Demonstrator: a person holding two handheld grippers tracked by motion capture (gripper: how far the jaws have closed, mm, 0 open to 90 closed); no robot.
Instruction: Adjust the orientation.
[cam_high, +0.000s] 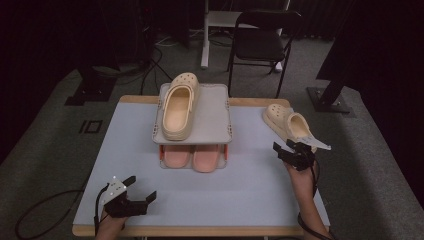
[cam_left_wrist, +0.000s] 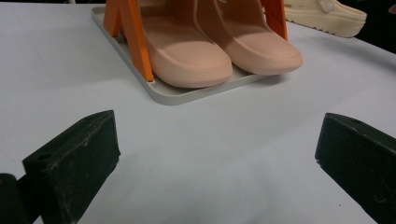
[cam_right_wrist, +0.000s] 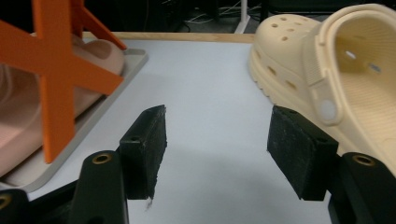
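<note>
Two clogs were split: one on the rack (cam_high: 216, 107) top, the loose clog (cam_high: 289, 124) at the table's (cam_high: 250, 180) right edge. Right gripper (cam_high: 292, 149) sat just beside it, jaws wide, likely lining up a grab. Left gripper (cam_high: 141, 189) idled near front-left, jaws wide, empty.

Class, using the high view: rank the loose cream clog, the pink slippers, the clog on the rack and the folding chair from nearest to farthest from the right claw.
From the right claw:
1. Loose cream clog: just beyond it, at the table's right edge.
2. Pink slippers: to its left, on the rack's lower shelf.
3. Clog on the rack: farther left and back, on the top shelf.
4. Folding chair: on the floor behind the table.
</note>
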